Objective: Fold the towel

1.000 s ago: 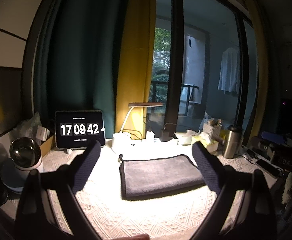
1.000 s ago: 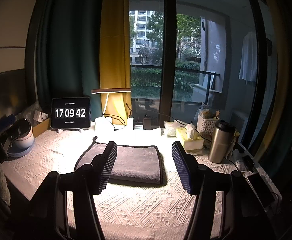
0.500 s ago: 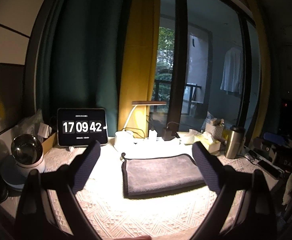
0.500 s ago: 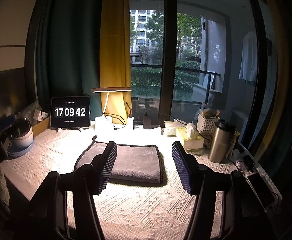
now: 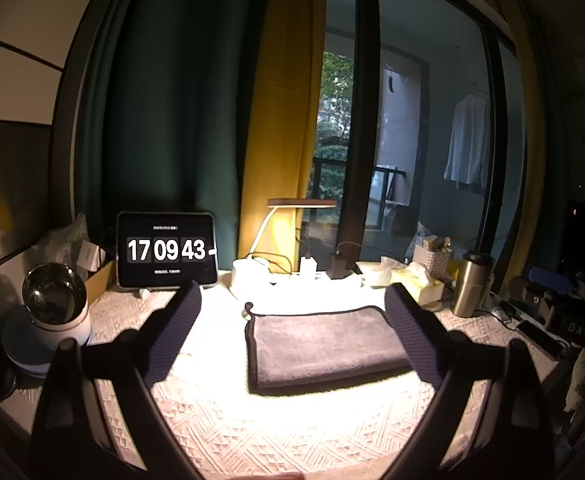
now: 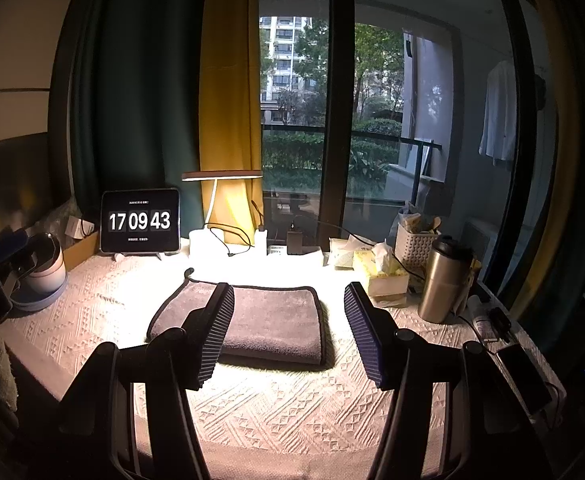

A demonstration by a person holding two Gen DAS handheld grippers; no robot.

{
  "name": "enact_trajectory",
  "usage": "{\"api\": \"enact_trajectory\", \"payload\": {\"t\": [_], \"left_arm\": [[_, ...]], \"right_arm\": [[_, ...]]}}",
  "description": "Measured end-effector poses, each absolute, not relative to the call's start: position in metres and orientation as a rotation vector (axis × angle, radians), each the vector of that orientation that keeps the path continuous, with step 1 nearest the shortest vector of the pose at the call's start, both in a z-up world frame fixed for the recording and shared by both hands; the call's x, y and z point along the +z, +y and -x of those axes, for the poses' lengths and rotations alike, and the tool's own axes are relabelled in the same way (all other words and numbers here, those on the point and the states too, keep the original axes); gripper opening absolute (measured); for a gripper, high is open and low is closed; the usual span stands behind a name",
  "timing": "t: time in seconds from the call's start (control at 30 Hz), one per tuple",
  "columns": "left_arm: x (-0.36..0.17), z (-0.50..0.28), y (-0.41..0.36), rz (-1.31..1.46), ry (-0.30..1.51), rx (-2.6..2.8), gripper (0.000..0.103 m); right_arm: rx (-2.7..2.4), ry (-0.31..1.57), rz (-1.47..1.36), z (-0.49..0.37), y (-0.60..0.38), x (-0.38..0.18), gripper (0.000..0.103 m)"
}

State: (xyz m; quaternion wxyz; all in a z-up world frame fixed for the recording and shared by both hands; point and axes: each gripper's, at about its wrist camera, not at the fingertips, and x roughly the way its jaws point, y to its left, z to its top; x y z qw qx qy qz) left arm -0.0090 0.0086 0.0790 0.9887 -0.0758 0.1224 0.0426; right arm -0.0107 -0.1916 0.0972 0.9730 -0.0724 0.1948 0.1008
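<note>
A grey towel (image 5: 320,344) with dark edging lies folded flat on the cream knitted table cover (image 5: 252,432), under the desk lamp. It also shows in the right wrist view (image 6: 272,324). My left gripper (image 5: 292,336) is open and empty, held above the table in front of the towel. My right gripper (image 6: 288,332) is open and empty too, held back from the towel's near edge. The right gripper's left finger hides part of the towel.
A tablet clock (image 6: 140,220) and a white lamp (image 6: 212,216) stand at the back. A steel flask (image 6: 440,280), tissue box (image 6: 380,272) and basket (image 6: 416,244) stand right. A round white device (image 5: 52,320) sits left. A phone (image 6: 524,376) lies by the right edge.
The left view has shifted slightly, so the towel sits a little further right between the fingers. The right gripper has barely moved. Both stay open and the towel lies still.
</note>
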Motion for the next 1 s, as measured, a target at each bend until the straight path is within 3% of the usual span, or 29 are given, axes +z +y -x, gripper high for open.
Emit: {"api": "enact_trajectory", "payload": {"t": [1.0], "left_arm": [[0.068, 0.003, -0.003, 0.117, 0.256, 0.025, 0.094]], "right_arm": [[0.217, 0.410, 0.136, 0.007, -0.190, 0.091, 0.061]]}}
